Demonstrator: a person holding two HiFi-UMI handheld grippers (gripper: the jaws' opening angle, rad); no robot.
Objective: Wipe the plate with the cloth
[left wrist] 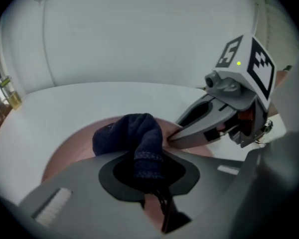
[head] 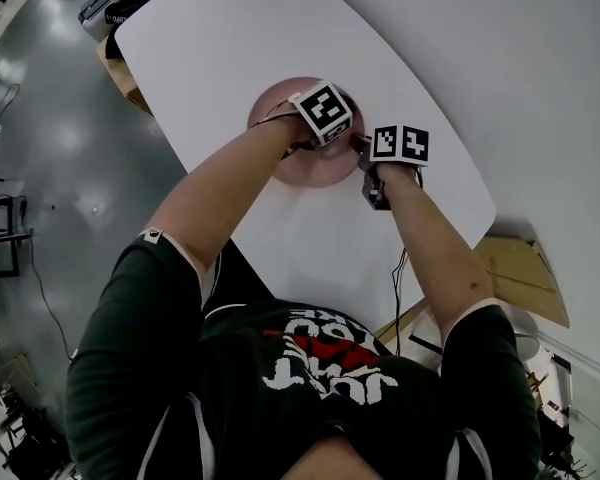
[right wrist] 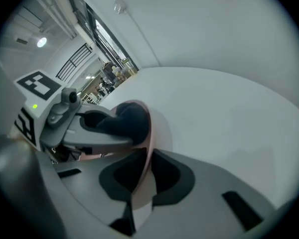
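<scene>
A white table with rounded corners (head: 230, 48) carries everything here, its top smooth and pale. One thing lies directly on it, a round pink plate (head: 320, 171), set roughly mid-table and well in from every edge.

The head view looks steeply down from above onto the counter (head: 210, 38), while the left gripper view and right gripper view sit low and close, angled toward each other across the shared plate (left wrist: 70, 151).
</scene>
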